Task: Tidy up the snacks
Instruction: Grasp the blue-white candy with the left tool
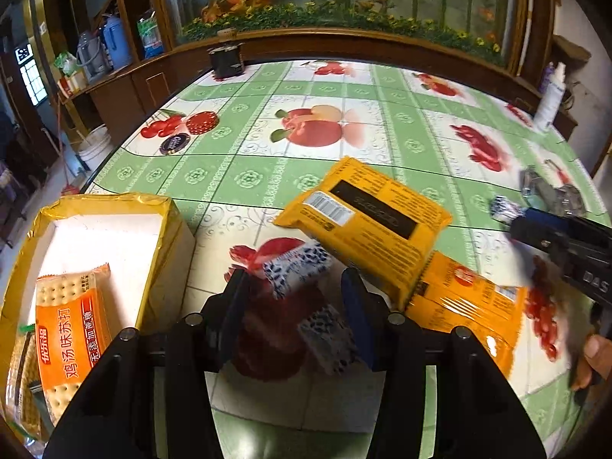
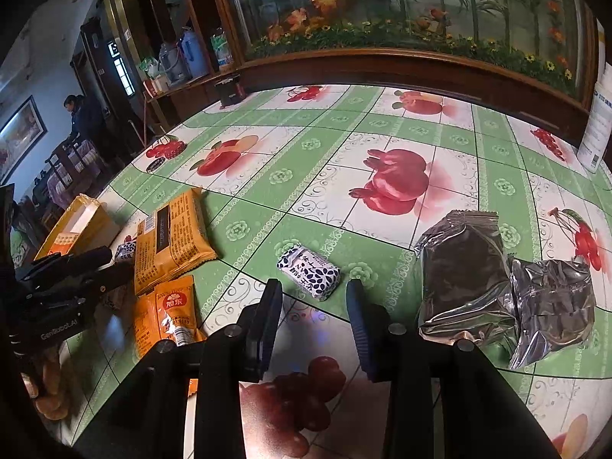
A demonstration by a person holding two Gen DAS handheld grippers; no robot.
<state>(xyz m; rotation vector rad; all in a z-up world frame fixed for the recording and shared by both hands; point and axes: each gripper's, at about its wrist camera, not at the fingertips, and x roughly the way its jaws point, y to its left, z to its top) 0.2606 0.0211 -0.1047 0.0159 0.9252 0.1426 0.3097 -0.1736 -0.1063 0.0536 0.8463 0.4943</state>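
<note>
Left wrist view has the left claw [image 1: 294, 302] low over the worktop [image 1: 344, 122], its fingers set on either side of a small blue-and-white patterned sweet [image 1: 296, 271]; motion blur smears the wrapper into two patches, so whether the pads actually press on it cannot be told. Just to the right lies a large yellow snack pack [image 1: 367, 222], tilted, with its barcode side up and its lower corner overlapping an orange sachet [image 1: 466, 306]. To the left stands an open yellow box [image 1: 164, 237] with a white lining, and an orange cracker packet [image 1: 72, 329] leans inside it. At the far right edge the right claw [image 1: 535, 229] reaches in, its tip blurred.

Right wrist view shows the right claw's fingers [image 2: 267, 317] apart with nothing between them, hovering just short of a second patterned sweet [image 2: 310, 273] that lies flat on the green-and-fruit cloth. Right of it sit two silver foil packs [image 2: 497, 287], touching each other. Far left, the left claw's body [image 2: 69, 283] hangs beside the yellow pack and the box
</note>
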